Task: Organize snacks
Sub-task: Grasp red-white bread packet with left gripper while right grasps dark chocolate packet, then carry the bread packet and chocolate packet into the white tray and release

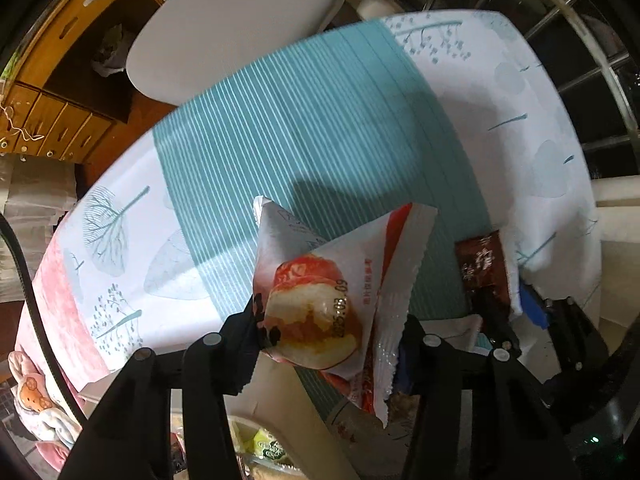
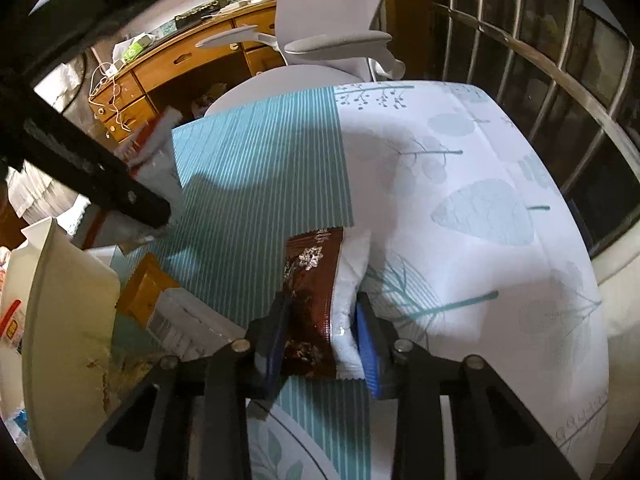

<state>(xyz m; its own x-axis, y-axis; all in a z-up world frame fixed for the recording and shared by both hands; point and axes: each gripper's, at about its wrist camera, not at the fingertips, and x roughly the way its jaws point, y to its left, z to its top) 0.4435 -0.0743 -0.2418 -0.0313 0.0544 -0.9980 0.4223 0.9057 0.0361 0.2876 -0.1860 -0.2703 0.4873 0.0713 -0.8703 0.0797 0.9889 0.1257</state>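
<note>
At the left, the left gripper points down over the bench, its black fingers narrowed onto a white crinkly snack packet printed with a red-and-yellow pastry. The packet is puffed, with sawtooth sealed ends and a date stamp across the picture; one corner rises toward the middle of the bench and its lower end hangs between the fingers, lifted off the cloth.

The bench wears a cloth with a teal band of thin white stripes down the middle and white panels printed with pale leaves and twigs on either side. Most of that striped band lies bare ahead of both grippers, crossed only by their shadows.

To the right, the right gripper tilts steeply down, its blue-padded fingers pinched close on a dark brown glossy snack packet with silvery flower print and a white back. This packet stands on edge, just where stripes meet the leaf panel.

At the near left edge a white plastic container wall and small boxes crowd the bench. Beyond the far edge stands a grey office chair, with a wooden drawer desk behind it. Along the right edge runs a dark barred window, close beside the cloth.
</note>
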